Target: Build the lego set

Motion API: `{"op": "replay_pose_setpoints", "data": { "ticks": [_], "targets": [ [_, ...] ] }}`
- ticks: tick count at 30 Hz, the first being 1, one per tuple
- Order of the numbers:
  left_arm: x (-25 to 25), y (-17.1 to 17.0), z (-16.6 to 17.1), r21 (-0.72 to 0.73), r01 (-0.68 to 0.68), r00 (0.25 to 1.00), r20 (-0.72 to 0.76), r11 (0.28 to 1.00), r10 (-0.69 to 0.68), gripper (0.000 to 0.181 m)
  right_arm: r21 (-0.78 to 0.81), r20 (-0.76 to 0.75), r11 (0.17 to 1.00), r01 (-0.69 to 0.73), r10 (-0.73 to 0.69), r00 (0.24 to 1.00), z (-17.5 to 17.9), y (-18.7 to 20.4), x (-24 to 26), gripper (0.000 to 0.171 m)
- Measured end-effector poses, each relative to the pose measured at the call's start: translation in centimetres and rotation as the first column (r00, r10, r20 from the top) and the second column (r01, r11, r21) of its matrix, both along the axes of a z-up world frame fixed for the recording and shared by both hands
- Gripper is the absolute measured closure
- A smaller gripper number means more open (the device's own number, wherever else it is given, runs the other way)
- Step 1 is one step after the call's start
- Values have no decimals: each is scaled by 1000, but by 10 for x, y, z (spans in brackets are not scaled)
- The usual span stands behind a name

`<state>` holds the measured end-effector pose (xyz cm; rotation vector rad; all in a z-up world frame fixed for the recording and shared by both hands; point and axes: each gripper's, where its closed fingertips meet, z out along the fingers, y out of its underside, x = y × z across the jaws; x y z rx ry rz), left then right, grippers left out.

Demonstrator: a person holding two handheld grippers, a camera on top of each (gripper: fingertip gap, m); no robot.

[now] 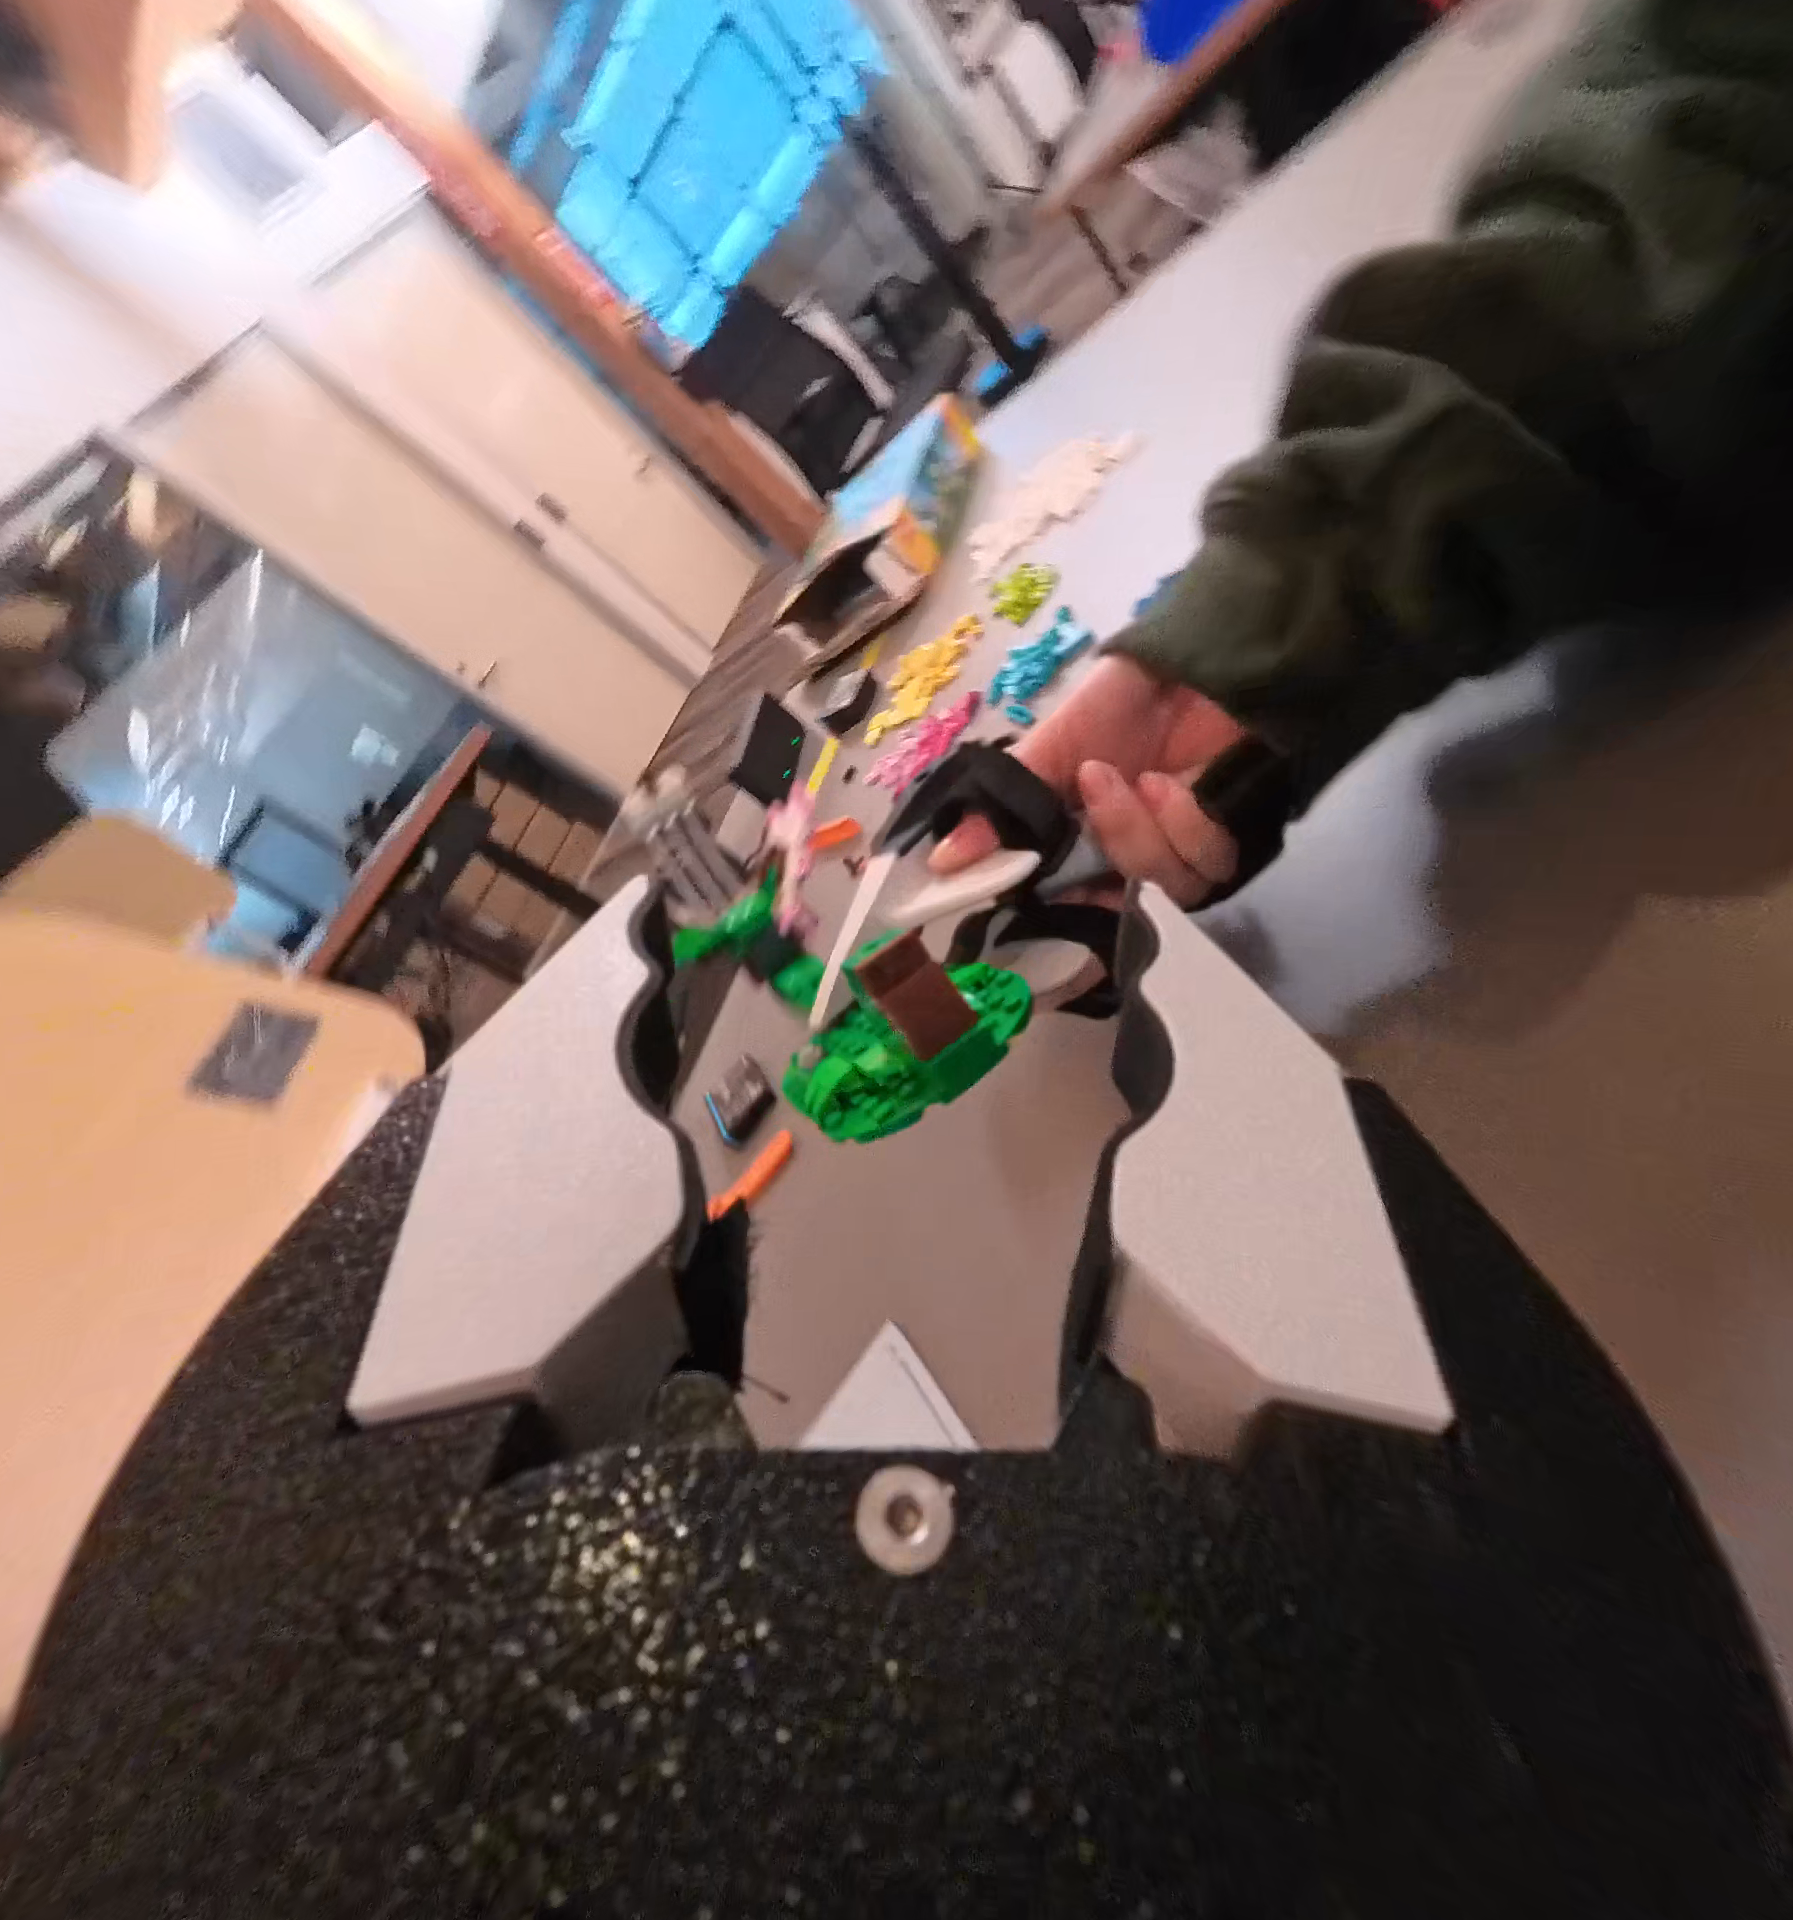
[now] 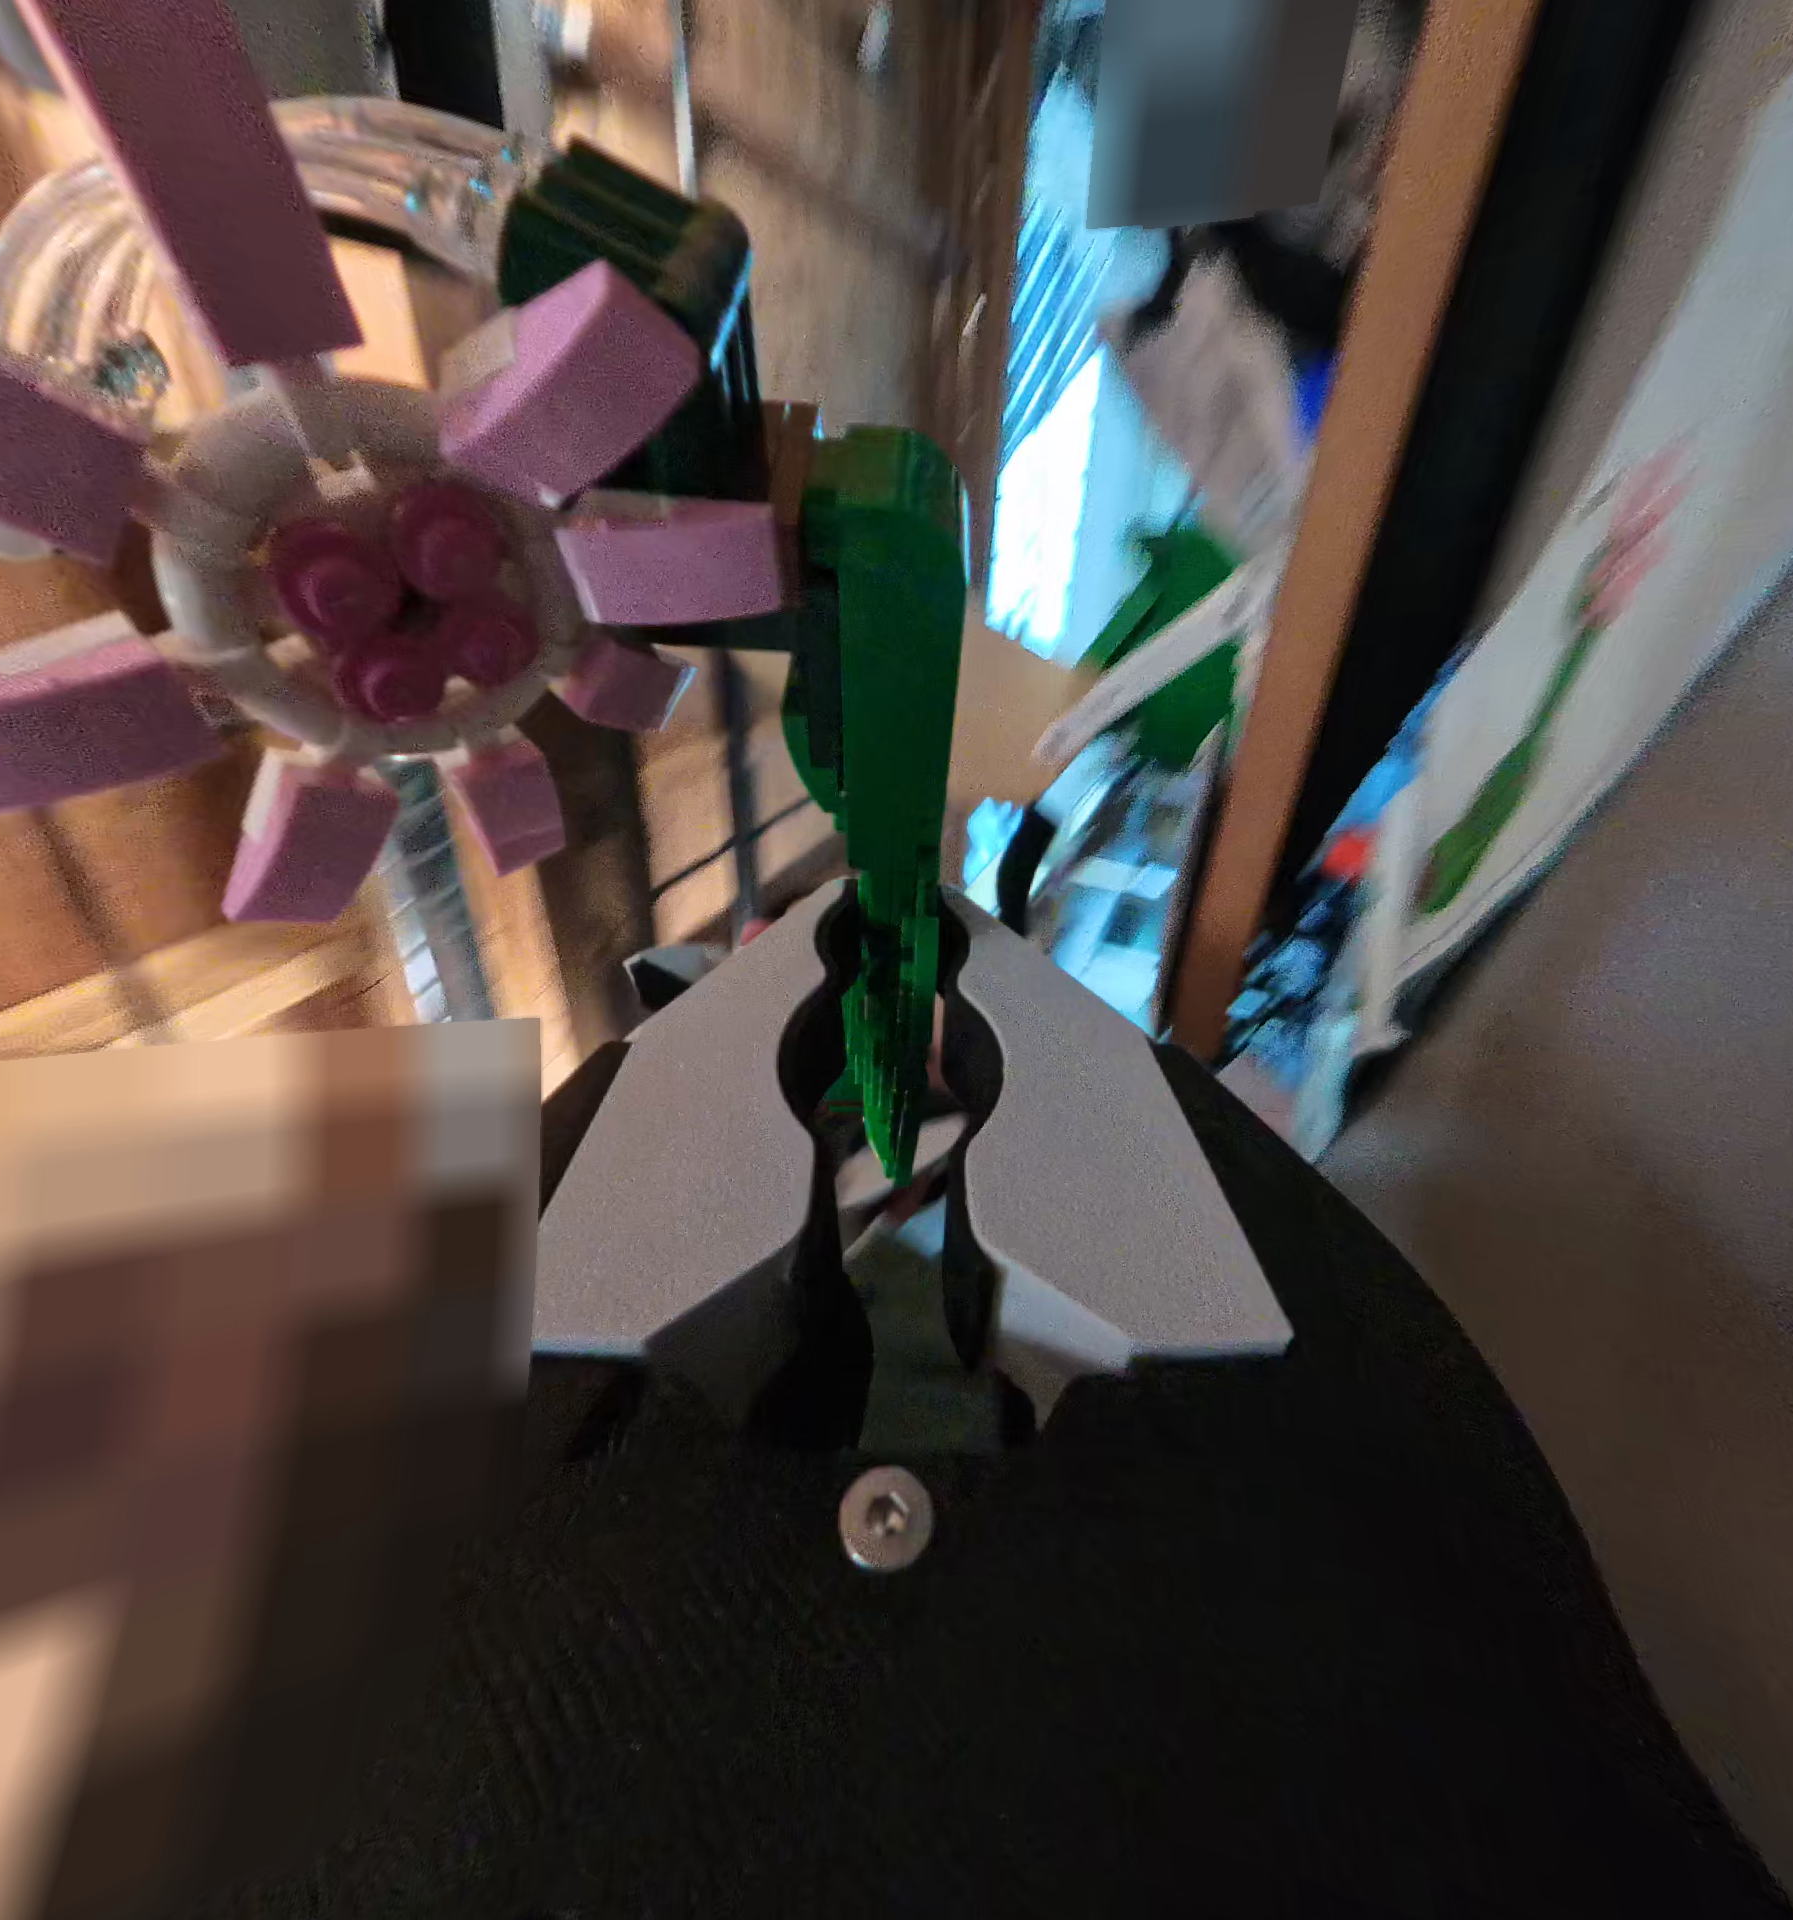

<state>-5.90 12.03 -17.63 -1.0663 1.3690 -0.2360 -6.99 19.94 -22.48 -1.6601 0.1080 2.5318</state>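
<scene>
Pink flower (image 2: 393, 603) beside gripped green stem (image 2: 887, 727)

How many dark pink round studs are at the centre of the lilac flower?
4 dark pink round studs, clustered in the white ring of the lilac flower: upper left, upper right, right, bottom. None seems hidden, though the picture is blurred.

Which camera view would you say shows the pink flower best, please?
The right wrist view: the pink flower fills its upper left, petals and centre clear. The left wrist view shows only a small blurred pink shape on the table.
</scene>
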Motion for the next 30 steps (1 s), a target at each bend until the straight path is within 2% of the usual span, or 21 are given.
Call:
{"op": "replay_pose_setpoints", "data": {
  "ticks": [3,5,7,9,12,15,18,23,25,28,30],
  "targets": [
    [-20,25,-4,-133,-176,971,139,975,194,100,-5,129,955,297,-294,947,-13,38,19,161],
    [-28,35,-15,-194,-253,941,179,948,288,114,-8,190,901,434,-425,885,-22,52,30,161],
    [-33,44,-27,-226,-314,916,184,922,357,137,0,218,874,486,-474,853,-27,53,30,161],
    [-35,53,-40,-271,-360,895,170,893,413,143,2,238,864,503,-489,839,-31,48,23,161],
    [-31,61,-62,-376,-346,898,133,859,420,144,9,265,863,504,-488,831,-38,42,10,161],
    [-36,69,-77,-428,-367,890,96,826,446,136,12,305,859,512,-491,816,-49,40,5,161],
    [-37,68,-92,-488,-346,909,36,801,415,136,31,360,851,524,-499,788,-61,39,6,161],
    [-41,73,-113,-544,-372,906,-39,752,420,136,24,395,885,465,-436,809,-73,31,-5,161],
    [-39,73,-115,-568,-348,914,-29,746,404,140,43,395,897,440,-420,817,-71,28,-9,161],
    [-34,70,-114,-578,-315,928,-22,753,372,155,78,398,903,423,-417,817,-67,26,-11,161],
    [-33,69,-112,-560,-314,928,-11,766,373,156,101,396,903,417,-420,816,-64,26,-11,161]
  ]
}}
